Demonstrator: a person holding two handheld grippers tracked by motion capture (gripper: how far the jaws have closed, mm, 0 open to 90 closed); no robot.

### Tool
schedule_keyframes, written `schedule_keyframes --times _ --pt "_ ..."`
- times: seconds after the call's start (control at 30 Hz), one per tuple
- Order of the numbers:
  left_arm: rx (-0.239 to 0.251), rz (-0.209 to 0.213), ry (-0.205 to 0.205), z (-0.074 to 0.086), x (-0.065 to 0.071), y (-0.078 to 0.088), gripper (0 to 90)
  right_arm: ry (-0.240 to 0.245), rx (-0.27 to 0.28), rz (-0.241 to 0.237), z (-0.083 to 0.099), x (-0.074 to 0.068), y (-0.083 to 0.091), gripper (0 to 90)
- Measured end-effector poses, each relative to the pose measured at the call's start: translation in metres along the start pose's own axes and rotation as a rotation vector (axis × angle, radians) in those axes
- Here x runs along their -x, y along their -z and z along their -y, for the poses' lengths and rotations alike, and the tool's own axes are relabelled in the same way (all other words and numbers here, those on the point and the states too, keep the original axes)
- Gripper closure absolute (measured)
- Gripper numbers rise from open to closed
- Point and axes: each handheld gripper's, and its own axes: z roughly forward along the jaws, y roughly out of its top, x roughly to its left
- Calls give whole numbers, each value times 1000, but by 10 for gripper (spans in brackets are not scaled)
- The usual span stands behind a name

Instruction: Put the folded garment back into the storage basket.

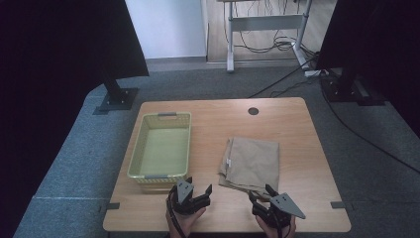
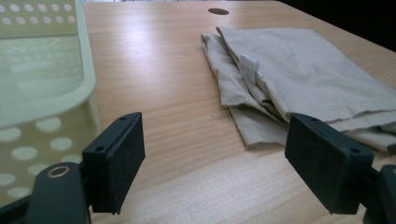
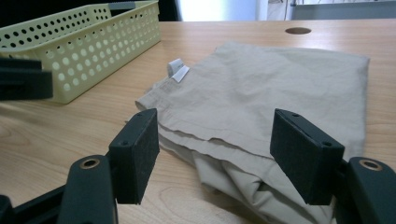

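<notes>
A folded beige cloth [image 1: 251,163] with a small white label lies on the wooden table [image 1: 297,129], right of centre. It appears again in the left gripper view [image 2: 299,74] and in the right gripper view [image 3: 261,93]. My left gripper [image 1: 199,190] is open near the table's front edge, just in front of the yellow basket [image 1: 162,146], with bare wood between its jaws. My right gripper [image 1: 261,194] is open too, hovering at the near edge of the cloth, its jaws either side of the cloth's front fold without pressing on it.
The perforated yellow basket [image 2: 42,79] stands empty at the left half of the table, also seen in the right gripper view [image 3: 88,42]. A round cable hole [image 1: 253,111] sits near the far edge. Dark stands and a desk frame stand on the grey floor beyond.
</notes>
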Motion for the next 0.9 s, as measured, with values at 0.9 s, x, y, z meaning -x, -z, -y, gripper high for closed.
schedule_keyframes --times 0.9 --pt "-40 10 9 -48 20 -46 214 18 -5 15 -5 2 7 333"
